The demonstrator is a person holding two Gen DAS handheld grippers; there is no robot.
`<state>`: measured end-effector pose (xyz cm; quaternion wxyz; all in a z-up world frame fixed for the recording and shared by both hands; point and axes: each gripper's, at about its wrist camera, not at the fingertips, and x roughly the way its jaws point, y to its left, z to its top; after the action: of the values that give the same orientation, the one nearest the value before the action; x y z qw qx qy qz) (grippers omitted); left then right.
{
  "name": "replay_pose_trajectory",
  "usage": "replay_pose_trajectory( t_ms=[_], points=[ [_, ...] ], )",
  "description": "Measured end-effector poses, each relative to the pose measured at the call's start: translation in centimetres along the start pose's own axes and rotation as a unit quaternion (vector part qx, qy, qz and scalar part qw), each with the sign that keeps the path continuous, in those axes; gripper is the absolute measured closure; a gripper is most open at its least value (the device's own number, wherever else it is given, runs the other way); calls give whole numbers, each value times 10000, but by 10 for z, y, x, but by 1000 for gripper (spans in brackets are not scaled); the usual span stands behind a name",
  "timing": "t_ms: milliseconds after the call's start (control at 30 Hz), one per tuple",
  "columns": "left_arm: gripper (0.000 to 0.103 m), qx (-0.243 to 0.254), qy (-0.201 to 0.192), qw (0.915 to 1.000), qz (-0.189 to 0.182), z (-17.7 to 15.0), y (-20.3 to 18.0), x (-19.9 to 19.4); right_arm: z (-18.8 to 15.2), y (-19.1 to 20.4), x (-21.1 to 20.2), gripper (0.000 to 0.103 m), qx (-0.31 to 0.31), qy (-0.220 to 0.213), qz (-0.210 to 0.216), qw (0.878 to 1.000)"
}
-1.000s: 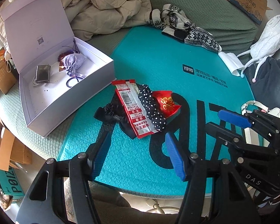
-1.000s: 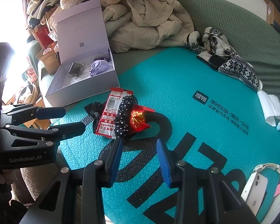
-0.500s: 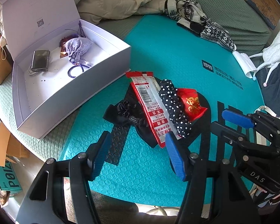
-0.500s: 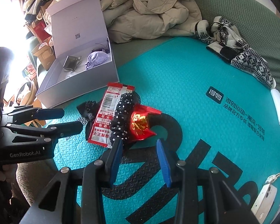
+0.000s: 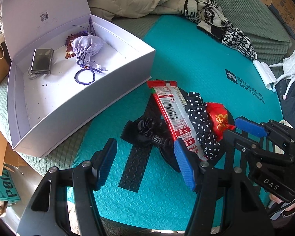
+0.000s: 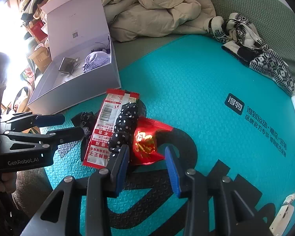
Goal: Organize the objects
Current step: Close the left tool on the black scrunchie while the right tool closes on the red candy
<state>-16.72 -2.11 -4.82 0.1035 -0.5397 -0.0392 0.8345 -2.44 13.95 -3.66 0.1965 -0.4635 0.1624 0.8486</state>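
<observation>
A small pile lies on the teal mat [image 5: 186, 55]: a black bow hair clip [image 5: 149, 131], a long red-and-white snack packet [image 5: 173, 114], a black polka-dot scrunchie [image 5: 200, 125] and a small red foil packet [image 5: 219, 120]. My left gripper [image 5: 145, 161] is open, its fingers just short of the bow and the packet's near end. My right gripper [image 6: 146, 163] is open, its fingers on either side of the red foil packet [image 6: 145, 141] next to the scrunchie [image 6: 123, 125]. The open white box [image 5: 112, 90] stands to the left.
The box holds a lilac pouch [image 5: 86, 46], a dark card case [image 5: 42, 61] and a blue cord loop [image 5: 84, 76]. A beige jacket [image 6: 153, 5] and patterned knitwear [image 6: 251, 45] lie behind the mat. A phone [image 6: 283, 214] lies at the right edge.
Both grippers have moved forward and down toward the pile. The pile and the box now look larger and closer; nothing has been taken hold of.
</observation>
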Motion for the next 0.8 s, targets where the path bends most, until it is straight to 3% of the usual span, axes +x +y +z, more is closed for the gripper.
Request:
replay_pose_trajectory(
  t_ms=[200,333,500,567,667,800],
  points=[
    [51,12,-18,10000,-18,7,3,11,8,2,10,65,-33,42,-68,10000],
    [70,144,-41,9999,51,11,3,18,11,2,20,65,-5,133,-164,9998],
    [74,166,22,9999,10,11,5,25,8,-1,24,66,58,128,-102,9998],
    [81,169,36,9999,4,11,5,26,6,-4,24,75,109,119,-25,9999],
    [90,166,50,9998,-73,8,5,26,1,-5,20,76,138,127,-39,9998],
    [91,265,118,9995,-153,-1,-2,22,-10,-7,12,76,168,162,-80,9997]
  ],
)
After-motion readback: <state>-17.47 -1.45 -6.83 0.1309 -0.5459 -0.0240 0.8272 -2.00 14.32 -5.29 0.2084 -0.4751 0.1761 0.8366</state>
